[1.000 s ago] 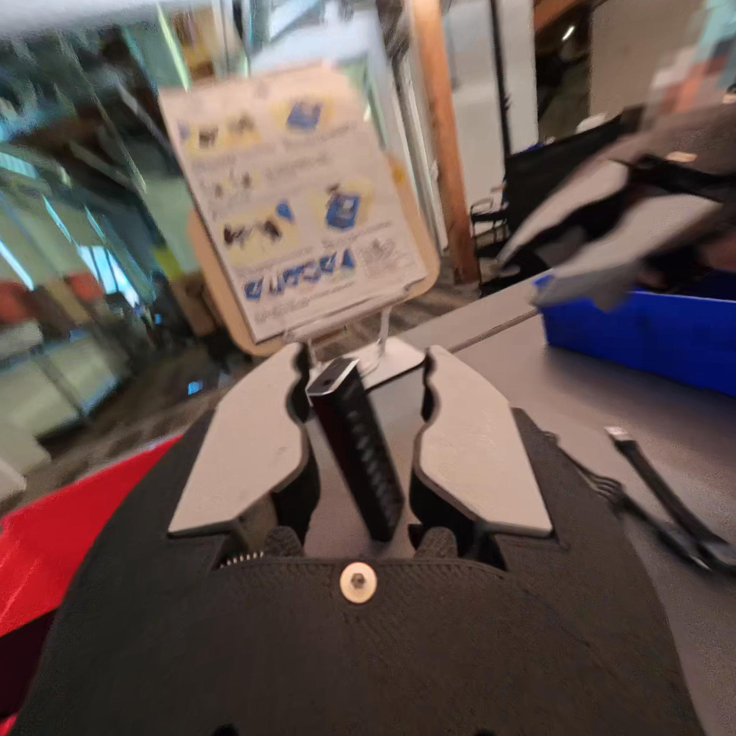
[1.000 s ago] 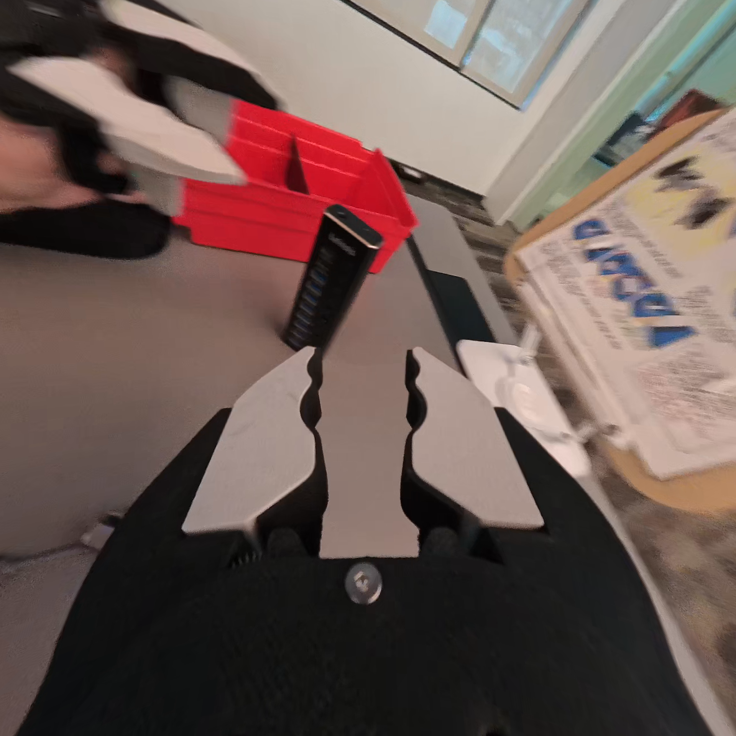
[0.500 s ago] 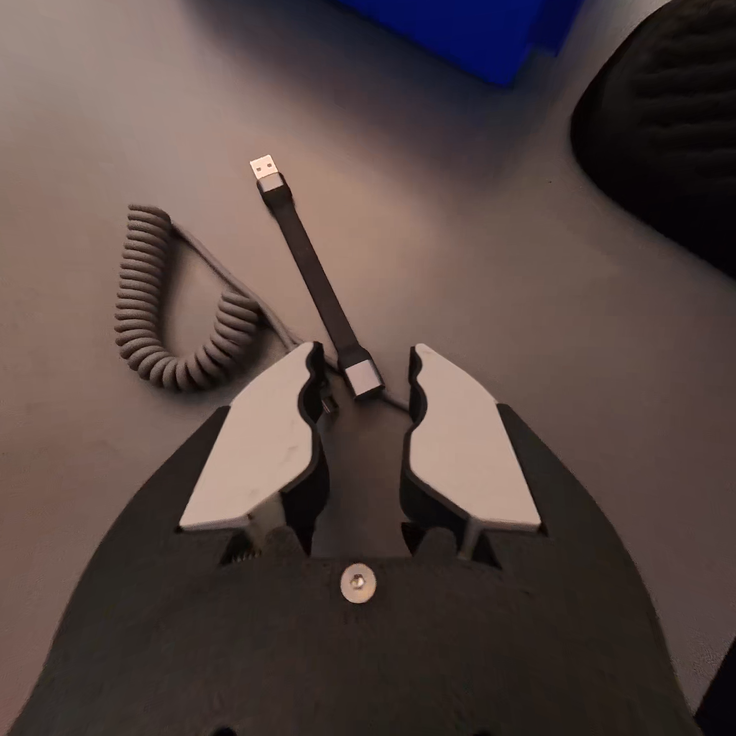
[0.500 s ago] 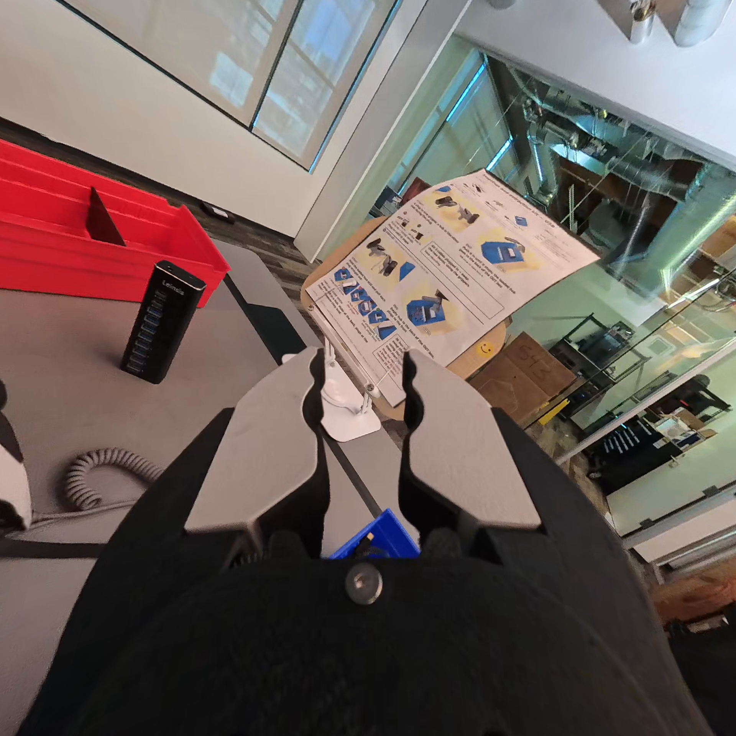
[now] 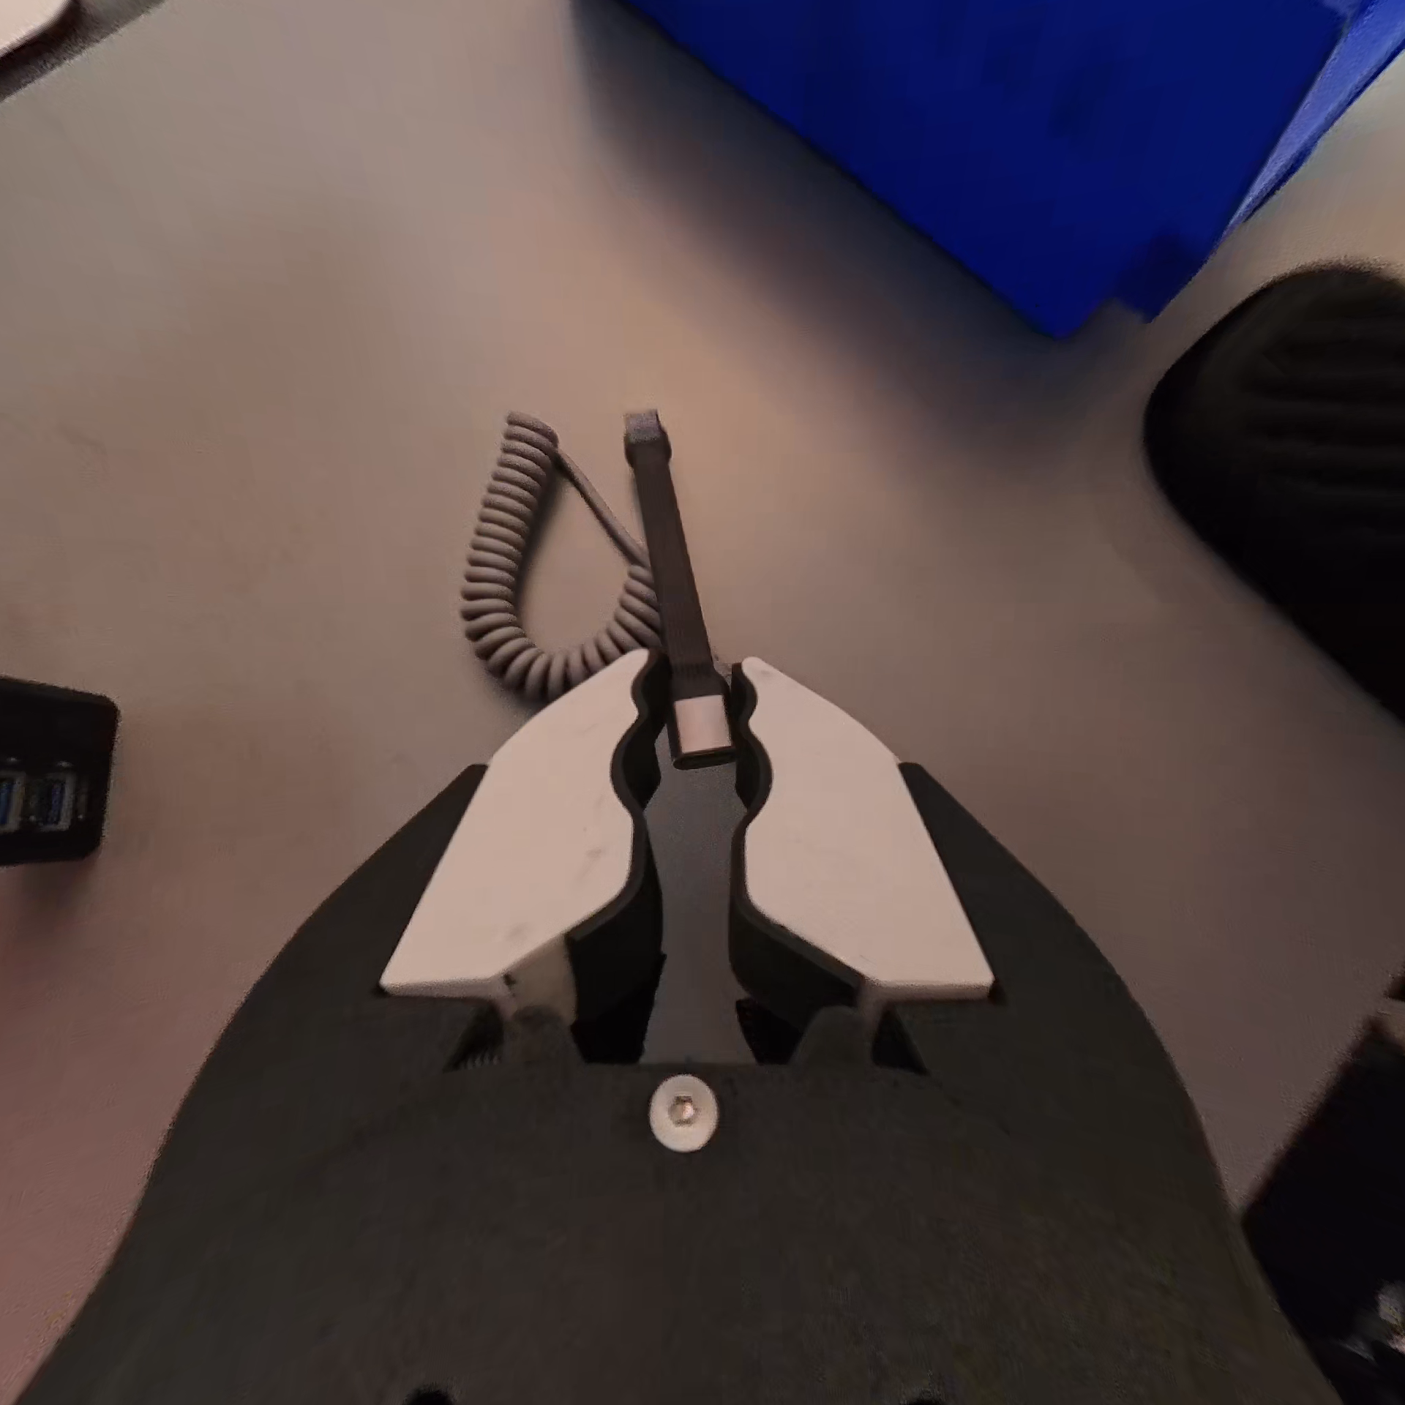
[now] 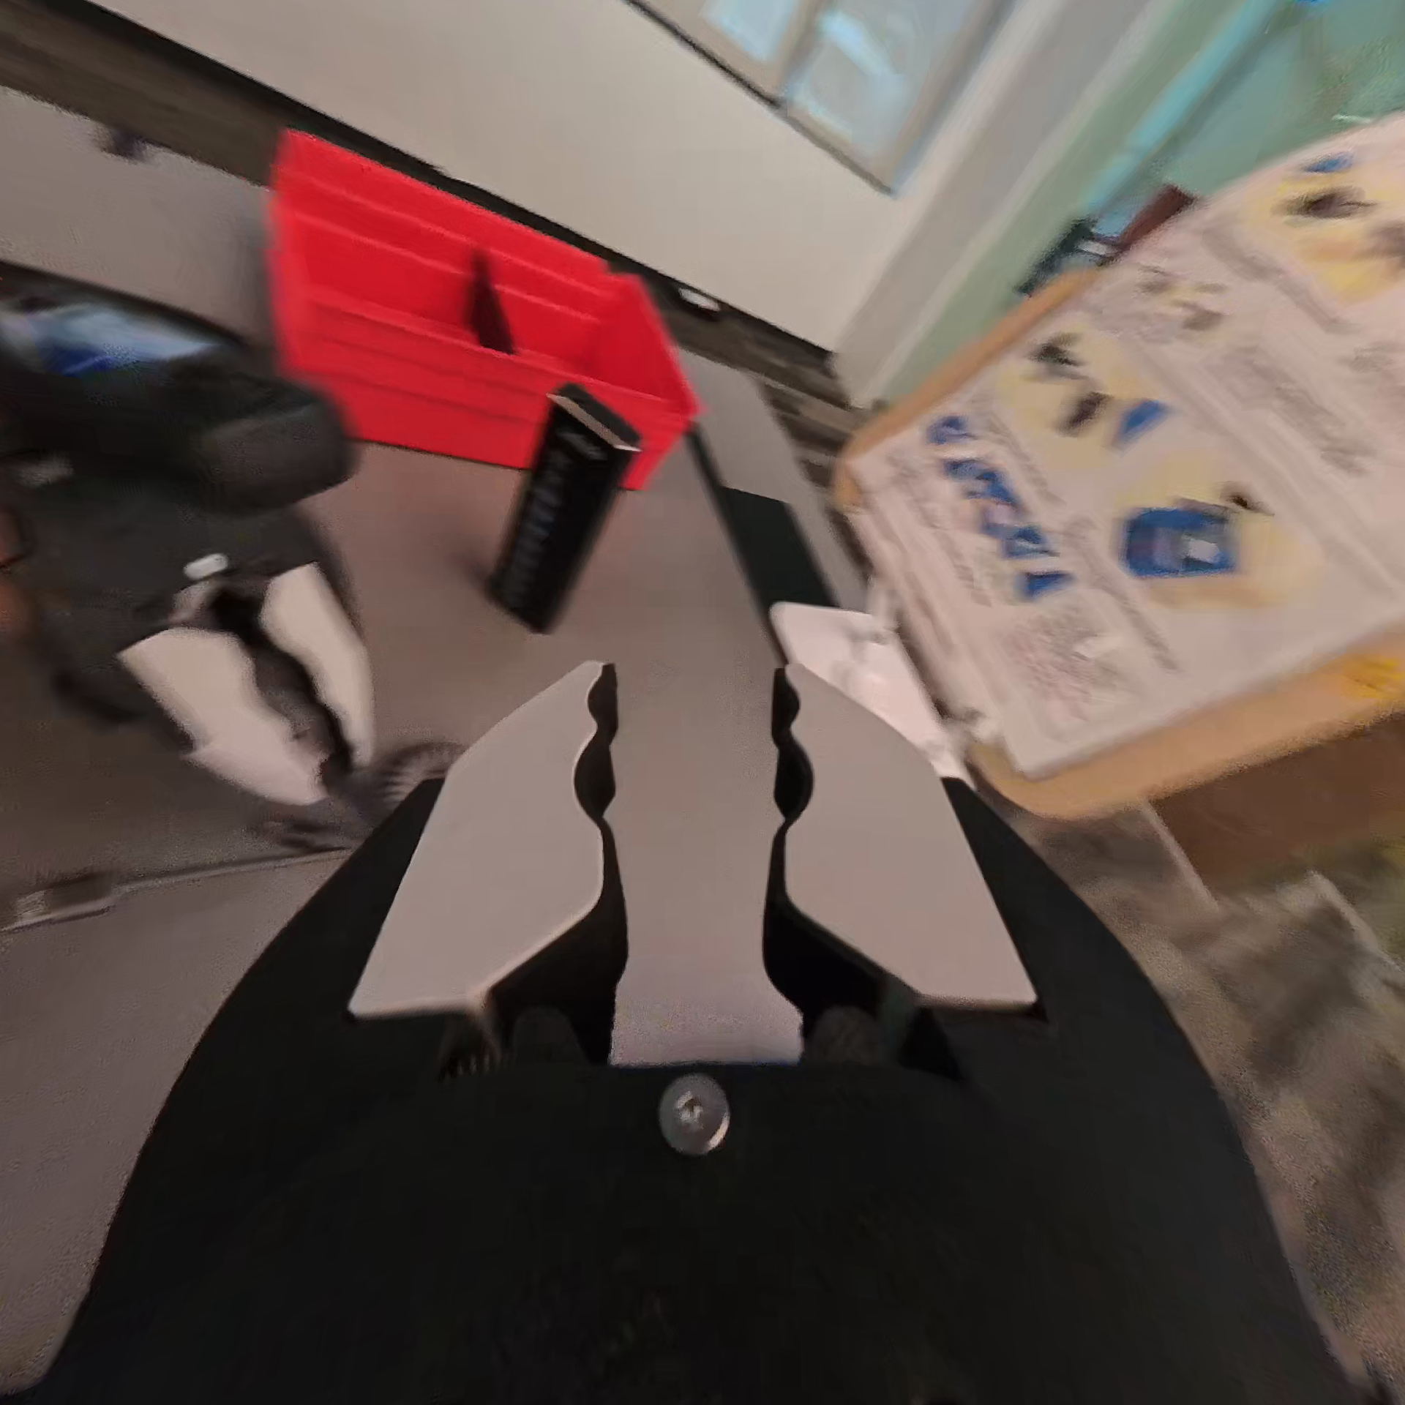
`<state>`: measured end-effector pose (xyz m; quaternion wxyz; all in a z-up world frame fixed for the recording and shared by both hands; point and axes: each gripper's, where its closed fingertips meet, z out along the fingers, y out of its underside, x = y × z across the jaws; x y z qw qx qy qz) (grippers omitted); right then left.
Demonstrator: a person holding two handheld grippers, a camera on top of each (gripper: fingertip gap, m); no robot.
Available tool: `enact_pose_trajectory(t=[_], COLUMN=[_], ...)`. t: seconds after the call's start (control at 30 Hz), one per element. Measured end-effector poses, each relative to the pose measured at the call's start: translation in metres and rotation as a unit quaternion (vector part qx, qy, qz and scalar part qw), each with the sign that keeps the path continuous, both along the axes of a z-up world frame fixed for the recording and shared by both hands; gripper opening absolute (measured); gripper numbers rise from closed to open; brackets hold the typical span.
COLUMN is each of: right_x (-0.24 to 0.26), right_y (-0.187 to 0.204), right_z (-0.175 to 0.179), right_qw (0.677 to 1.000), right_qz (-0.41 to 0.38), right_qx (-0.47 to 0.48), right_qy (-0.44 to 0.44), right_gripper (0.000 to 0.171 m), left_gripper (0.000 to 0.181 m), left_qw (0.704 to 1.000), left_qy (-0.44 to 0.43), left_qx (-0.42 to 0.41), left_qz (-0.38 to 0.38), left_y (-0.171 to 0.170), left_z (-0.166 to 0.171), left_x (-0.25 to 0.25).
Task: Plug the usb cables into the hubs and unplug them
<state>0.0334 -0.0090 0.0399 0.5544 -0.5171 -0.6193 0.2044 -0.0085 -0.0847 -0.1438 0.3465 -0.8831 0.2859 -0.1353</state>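
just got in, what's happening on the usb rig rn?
The left gripper is shut on the metal plug end of the short flat cable, beside the coiled cable on the table. The right gripper is open and empty, facing the upright hub. Nothing plugged in yet.

The table (image 5: 266,342) looked matt grey and smooth. The flat cable (image 5: 673,578) was dull black with a brushed metal plug (image 5: 703,734); the coiled cable (image 5: 517,608) looked rubbery. The red bin (image 6: 456,342) looked like smooth plastic.
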Motion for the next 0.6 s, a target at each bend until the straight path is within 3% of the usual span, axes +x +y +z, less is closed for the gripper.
enact_pose_trajectory(t=[0.03, 0.13, 0.17, 0.27, 0.4, 0.5, 0.6], right_x=[-0.010, -0.034, -0.043, -0.071, -0.091, -0.091, -0.088], right_y=[-0.014, -0.054, -0.060, -0.074, -0.083, -0.075, -0.071], right_z=[-0.010, -0.046, -0.059, -0.099, -0.152, -0.164, -0.157], right_qw=[0.998, 0.976, 0.970, 0.956, 0.937, 0.937, 0.942], right_qz=[0.054, 0.189, 0.208, 0.232, 0.236, 0.207, 0.199], right_qx=[-0.018, -0.092, -0.105, -0.112, -0.099, -0.086, -0.095], right_qy=[-0.009, -0.054, -0.074, -0.140, -0.240, -0.270, -0.253], right_gripper=[0.040, 0.046, 0.048, 0.058, 0.055, 0.055, 0.055], left_gripper=[0.015, 0.014, 0.001, 0.000, 0.000, 0.002, 0.033], left_qw=[1.000, 0.993, 0.990, 0.975, 0.982, 0.984, 0.989], left_qy=[-0.029, -0.110, -0.139, -0.219, -0.178, -0.159, -0.079], left_qx=[-0.009, -0.014, -0.011, -0.009, 0.023, 0.039, 0.007], left_qz=[0.005, 0.028, 0.033, 0.031, 0.061, 0.067, 0.127], left_y=[-0.001, -0.003, -0.005, -0.016, -0.017, -0.020, -0.017], left_z=[0.009, 0.039, 0.050, 0.078, 0.077, 0.071, 0.032], left_x=[-0.004, -0.023, -0.028, -0.037, -0.059, -0.072, -0.106])
